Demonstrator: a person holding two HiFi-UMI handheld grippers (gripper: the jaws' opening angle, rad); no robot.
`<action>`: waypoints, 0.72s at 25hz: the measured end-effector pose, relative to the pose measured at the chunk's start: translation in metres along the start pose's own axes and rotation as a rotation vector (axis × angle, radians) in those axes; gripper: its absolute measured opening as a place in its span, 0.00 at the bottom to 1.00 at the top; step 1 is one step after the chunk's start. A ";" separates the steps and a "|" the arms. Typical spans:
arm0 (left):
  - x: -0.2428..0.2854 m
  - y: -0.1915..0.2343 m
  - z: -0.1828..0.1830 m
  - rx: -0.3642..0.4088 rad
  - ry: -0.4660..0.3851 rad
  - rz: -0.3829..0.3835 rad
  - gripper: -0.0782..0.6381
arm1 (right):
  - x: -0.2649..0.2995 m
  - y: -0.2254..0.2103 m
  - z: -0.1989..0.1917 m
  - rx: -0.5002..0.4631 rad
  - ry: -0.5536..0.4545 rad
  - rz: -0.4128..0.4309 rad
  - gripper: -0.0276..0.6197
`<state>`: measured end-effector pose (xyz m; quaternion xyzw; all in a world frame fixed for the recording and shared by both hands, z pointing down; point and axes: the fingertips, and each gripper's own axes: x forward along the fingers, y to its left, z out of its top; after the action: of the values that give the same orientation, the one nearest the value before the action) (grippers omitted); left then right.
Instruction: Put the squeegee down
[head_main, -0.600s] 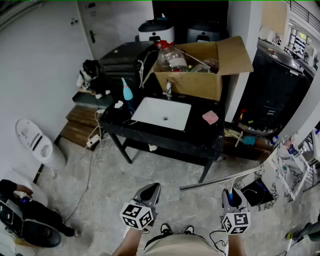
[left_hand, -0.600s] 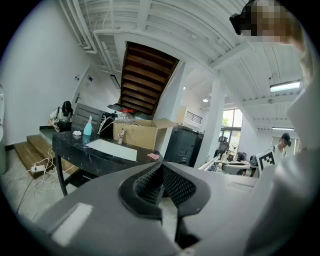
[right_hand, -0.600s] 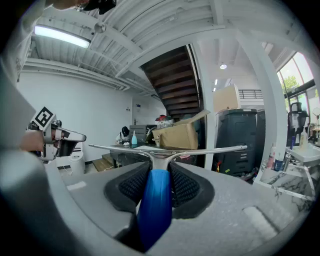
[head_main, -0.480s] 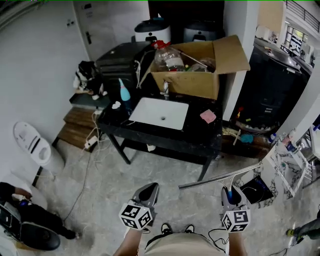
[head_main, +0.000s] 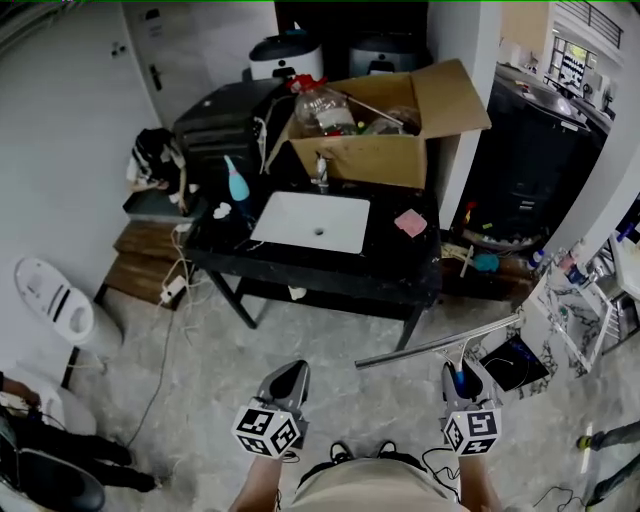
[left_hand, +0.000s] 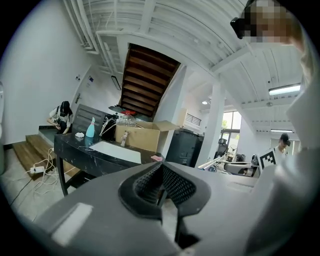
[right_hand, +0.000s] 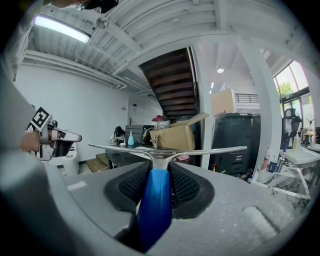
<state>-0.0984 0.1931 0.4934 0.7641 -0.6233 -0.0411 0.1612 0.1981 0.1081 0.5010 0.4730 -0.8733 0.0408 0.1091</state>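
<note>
Stands on a grey mottled floor (head_main: 190, 370) in a white-walled room, facing a black table (head_main: 400, 275) bearing a white basin (head_main: 312, 222), a cardboard box (head_main: 375, 158) and a pink sponge (head_main: 410, 222). Clamps the blue handle of the squeegee (head_main: 440, 343) in the right gripper (head_main: 462, 372), pads tight on both sides, in the air above the floor, short of the table. Carries its metal blade bar crosswise past the jaw tips, long axis left to right, handle pointing back toward the body. Holds the left gripper (head_main: 290, 378) closed, empty.
</note>
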 end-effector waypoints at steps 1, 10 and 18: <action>-0.001 0.001 -0.001 -0.002 0.004 -0.009 0.13 | 0.001 0.003 -0.001 0.008 0.004 -0.006 0.24; -0.009 0.055 -0.009 -0.032 0.028 0.036 0.13 | 0.014 0.007 -0.011 0.035 0.041 -0.074 0.24; 0.040 0.069 -0.012 -0.026 0.068 0.047 0.13 | 0.055 -0.008 -0.014 0.063 0.055 -0.064 0.24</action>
<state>-0.1515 0.1453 0.5307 0.7482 -0.6345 -0.0197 0.1930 0.1778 0.0615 0.5270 0.5026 -0.8526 0.0778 0.1196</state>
